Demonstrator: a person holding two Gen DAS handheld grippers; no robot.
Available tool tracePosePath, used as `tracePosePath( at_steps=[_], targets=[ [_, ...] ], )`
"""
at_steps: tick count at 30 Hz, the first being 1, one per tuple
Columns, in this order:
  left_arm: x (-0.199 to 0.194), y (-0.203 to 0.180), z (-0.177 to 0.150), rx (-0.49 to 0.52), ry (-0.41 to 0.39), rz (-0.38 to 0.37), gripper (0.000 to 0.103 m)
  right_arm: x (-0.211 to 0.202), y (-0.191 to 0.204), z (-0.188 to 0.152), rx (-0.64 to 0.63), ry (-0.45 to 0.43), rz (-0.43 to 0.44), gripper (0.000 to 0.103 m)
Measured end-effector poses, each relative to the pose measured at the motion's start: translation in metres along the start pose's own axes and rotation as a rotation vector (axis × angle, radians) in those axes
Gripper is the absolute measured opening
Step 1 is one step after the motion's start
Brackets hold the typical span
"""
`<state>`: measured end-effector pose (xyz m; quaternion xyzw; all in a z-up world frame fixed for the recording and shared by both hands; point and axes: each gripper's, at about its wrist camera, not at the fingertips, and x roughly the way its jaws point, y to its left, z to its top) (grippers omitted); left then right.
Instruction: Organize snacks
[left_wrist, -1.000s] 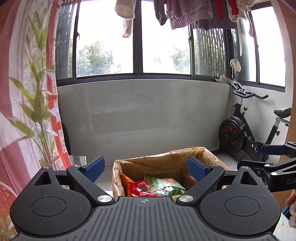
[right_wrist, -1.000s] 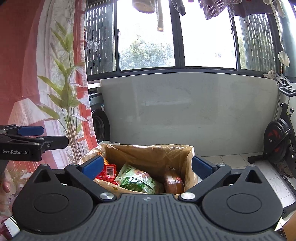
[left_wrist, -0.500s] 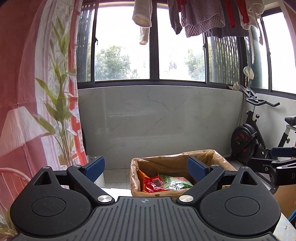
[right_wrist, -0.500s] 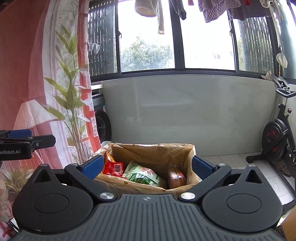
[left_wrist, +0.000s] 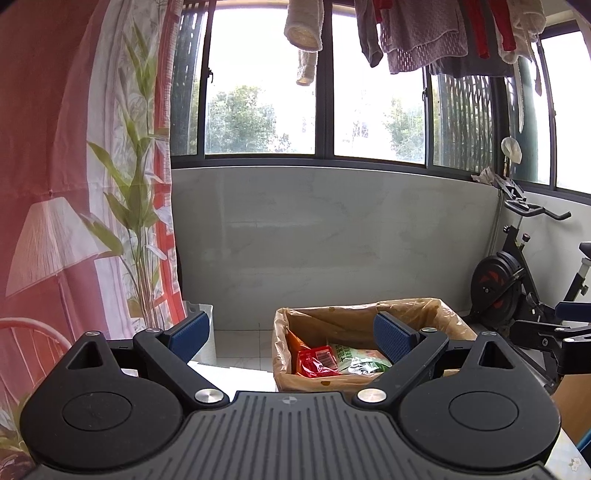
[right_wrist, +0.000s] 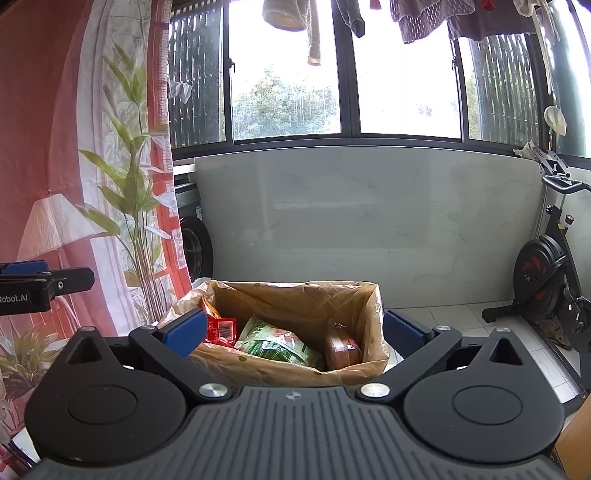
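Seen first from the left wrist, the left gripper (left_wrist: 291, 336) was spread wide with nothing between its blue pads (left_wrist: 188, 335). Ahead of it and a little to the right stood a box (left_wrist: 369, 317) lined with a tan plastic bag. Inside lay a red packet (left_wrist: 317, 361), an orange packet (left_wrist: 297, 345) tucked against the left wall, and a green and white bag (left_wrist: 360, 360) partly hidden behind the right finger. At the right edge the other tool, the right gripper (left_wrist: 569, 325), showed only in part, level with the box and to its right. Behind it stood an exercise bike (left_wrist: 513, 280), a printed curtain (left_wrist: 74, 184) hung on the left, and laundry (left_wrist: 436, 33) hung above the window.

From the right wrist, the right gripper (right_wrist: 293, 328) was likewise released and empty, its fingers straddling the near side of the box (right_wrist: 295, 299) without touching it. The red packet (right_wrist: 221, 328) lay at the left, just beside the left pad in the picture. The green and white bag (right_wrist: 275, 341) lay in the middle and a brown wrapped snack (right_wrist: 341, 349) stood at the right. The left gripper (right_wrist: 44, 284) reached in from the left edge, against the curtain (right_wrist: 66, 147). A washing machine (right_wrist: 194, 236) stood beyond the box.
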<state>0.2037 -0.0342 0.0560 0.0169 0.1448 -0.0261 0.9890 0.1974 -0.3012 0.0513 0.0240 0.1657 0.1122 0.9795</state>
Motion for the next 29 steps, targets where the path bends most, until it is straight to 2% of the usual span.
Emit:
tracePosePath(
  at_steps=[29],
  targets=[
    [0.0001,0.0043,-0.0002,-0.032,0.015,-0.001,0.097,-0.0005,0.0004,-0.0021,-0.008,0.002,-0.005,0.103]
  ],
)
